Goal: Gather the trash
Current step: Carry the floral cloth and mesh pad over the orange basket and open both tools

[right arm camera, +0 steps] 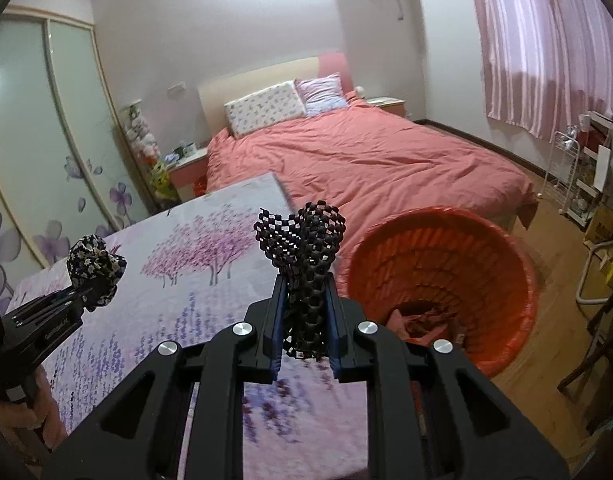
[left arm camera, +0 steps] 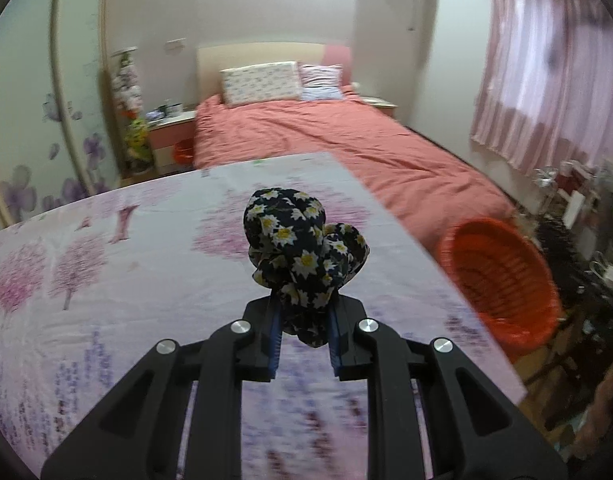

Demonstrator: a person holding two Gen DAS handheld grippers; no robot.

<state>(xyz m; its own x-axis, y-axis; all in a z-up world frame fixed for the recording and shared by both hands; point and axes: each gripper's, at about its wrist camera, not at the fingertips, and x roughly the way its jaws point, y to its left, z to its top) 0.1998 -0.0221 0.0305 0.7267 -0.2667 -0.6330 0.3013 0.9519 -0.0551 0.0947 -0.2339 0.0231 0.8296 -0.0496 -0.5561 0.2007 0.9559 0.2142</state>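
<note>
Fingers of the left gripper (left arm camera: 305,322) are clamped on a crumpled dark cloth with white daisies (left arm camera: 304,248), those of the right gripper (right arm camera: 305,320) on a black-and-white chequered mesh wad (right arm camera: 306,264), both held above the counter with its purple tree-print cover (right arm camera: 178,264). Each bundle stands up and forward out of its fingers, long axis along them. Neither hangs over the red woven plastic basket (right arm camera: 506,272) beside the counter, so I reckon an early release would drop them short, and the springy mesh could snag on the fingers.
</note>
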